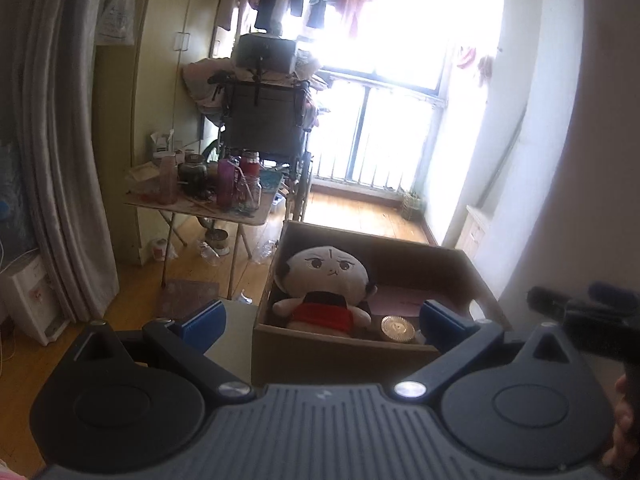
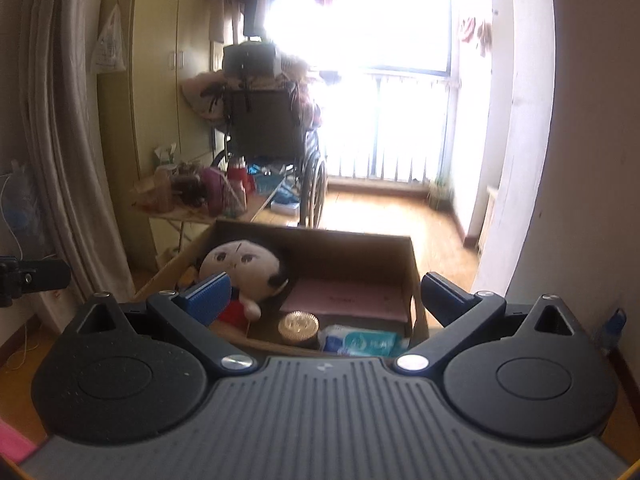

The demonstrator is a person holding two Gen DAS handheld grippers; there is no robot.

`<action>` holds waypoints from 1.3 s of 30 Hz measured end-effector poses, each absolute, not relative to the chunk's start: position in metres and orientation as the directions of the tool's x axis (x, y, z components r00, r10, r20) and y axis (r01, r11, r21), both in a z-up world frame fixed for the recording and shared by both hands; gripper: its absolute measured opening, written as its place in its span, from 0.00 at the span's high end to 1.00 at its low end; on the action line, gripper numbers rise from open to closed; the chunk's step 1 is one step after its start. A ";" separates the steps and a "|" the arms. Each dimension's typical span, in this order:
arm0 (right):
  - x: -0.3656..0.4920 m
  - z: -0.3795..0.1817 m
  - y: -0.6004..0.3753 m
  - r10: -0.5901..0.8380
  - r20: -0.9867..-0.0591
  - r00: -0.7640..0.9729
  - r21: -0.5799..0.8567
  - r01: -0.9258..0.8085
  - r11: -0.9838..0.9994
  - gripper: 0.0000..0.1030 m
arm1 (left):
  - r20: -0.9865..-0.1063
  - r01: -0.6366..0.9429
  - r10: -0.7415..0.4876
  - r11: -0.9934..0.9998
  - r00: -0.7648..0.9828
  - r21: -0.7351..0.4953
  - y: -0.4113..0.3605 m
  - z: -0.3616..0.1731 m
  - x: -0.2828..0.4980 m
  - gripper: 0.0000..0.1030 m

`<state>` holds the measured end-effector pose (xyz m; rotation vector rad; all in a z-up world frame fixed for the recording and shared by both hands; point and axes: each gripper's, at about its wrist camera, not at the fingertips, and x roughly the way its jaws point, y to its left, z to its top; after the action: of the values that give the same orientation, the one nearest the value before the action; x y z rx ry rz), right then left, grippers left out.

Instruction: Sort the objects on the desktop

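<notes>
Cardboard makes up the open brown box [image 1: 340,354] that sits close in front of both grippers, and inside it lies a plush doll with a pale round head, black hair and a red top [image 1: 326,280], beside a flat pink booklet [image 1: 400,298] and a round gold-coloured ribbed tin [image 1: 396,326]. Only the right wrist view shows a soft white-and-teal tissue packet [image 2: 362,340] tucked in the near right corner of the box, just beside the tin; the left wrist view hides that corner behind the box's front wall. The left wrist view alone shows the legs and the floor under a cluttered folding side table with bottles and jars [image 1: 204,196]. Behind it stands a dark wheelchair piled with bags [image 1: 266,120] before a bright barred window [image 1: 400,128], with grey curtains [image 1: 60,160] hanging on the left. The left gripper [image 1: 320,318] hovers at the box's near edge with its jaws spread wide, holding nothing. The right gripper [image 2: 324,292] likewise has its jaws spread wide and empty; its left blue pad overlaps the doll's body in view, though contact cannot be told.
</notes>
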<state>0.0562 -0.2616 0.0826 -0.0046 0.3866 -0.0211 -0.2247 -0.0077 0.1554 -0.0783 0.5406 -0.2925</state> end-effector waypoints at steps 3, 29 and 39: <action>0.056 0.081 -0.259 -0.026 -0.374 0.927 -0.023 0.018 1.000 0.01 | -0.533 0.238 -0.305 0.952 0.790 -0.193 -0.007 0.155 -0.221 0.00; 0.071 0.065 -0.236 0.032 -0.466 0.884 0.003 -0.035 0.999 0.01 | -0.645 0.121 -0.112 0.992 0.756 -0.031 -0.019 0.159 -0.221 0.00; 0.092 0.028 -0.214 -0.098 -0.628 0.772 -0.110 0.037 0.993 0.01 | -0.800 0.074 -0.089 0.996 0.593 -0.056 -0.017 0.121 -0.203 0.00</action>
<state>0.0920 -0.2142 0.0280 -0.0937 0.6851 -0.0734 -0.2032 -0.0167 0.1206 -0.0175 0.9311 -0.0943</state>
